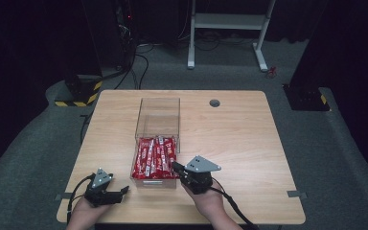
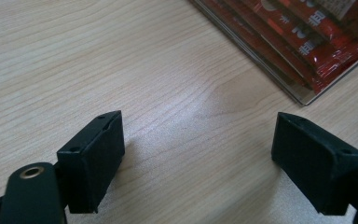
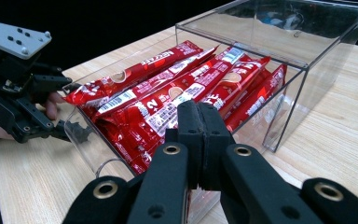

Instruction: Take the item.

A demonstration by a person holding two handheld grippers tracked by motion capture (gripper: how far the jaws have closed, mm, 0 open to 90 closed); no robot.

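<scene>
My right gripper [image 3: 200,140], jaws together, nudges the drawer [image 1: 139,178]; I'd push squarely; left gripper [image 2: 200,154] rests agape.

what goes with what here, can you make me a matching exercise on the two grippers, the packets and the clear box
Things:
1. left gripper
2. right gripper
3. packets
4. clear box

States:
a. red, lying in the pulled-out drawer
b. jaws shut, at the drawer's front
c. jaws open over bare table
d. see-through, standing mid-table

Pairs: 1-c, 2-b, 3-a, 4-d
</scene>
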